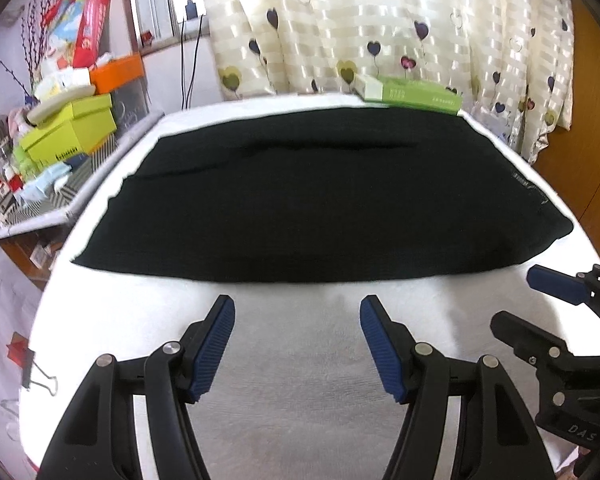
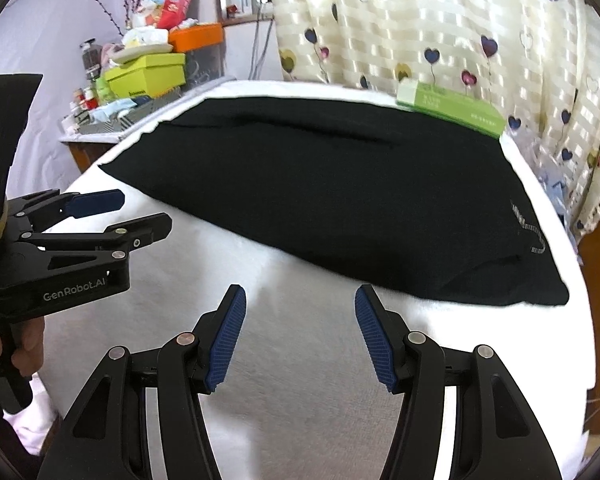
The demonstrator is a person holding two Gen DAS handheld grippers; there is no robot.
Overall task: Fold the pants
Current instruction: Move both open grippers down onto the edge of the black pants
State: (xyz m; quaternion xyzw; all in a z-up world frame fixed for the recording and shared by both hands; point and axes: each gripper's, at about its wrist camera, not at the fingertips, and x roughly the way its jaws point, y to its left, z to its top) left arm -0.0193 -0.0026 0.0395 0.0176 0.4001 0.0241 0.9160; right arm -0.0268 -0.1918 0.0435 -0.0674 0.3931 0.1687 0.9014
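Observation:
Black pants point(image 1: 320, 200) lie flat and folded across the far half of a white-covered table point(image 1: 300, 360); in the right wrist view the pants point(image 2: 340, 192) show a small printed label near their right end. My left gripper point(image 1: 296, 312) hangs open over bare white cloth just short of the pants' near edge, nothing between its blue pads. My right gripper point(image 2: 300, 304) is open too, close to the near edge, empty. Each gripper shows in the other's view: the right gripper point(image 1: 528, 300) at the right edge, the left gripper point(image 2: 140, 210) at the left, held by a hand point(image 2: 24, 340).
A green and white box point(image 1: 412, 94) sits at the table's far edge behind the pants. A heart-patterned curtain point(image 1: 380, 20) hangs behind. A cluttered side shelf with boxes point(image 1: 72, 128) stands left. A binder clip point(image 1: 40, 380) grips the cloth at the left edge.

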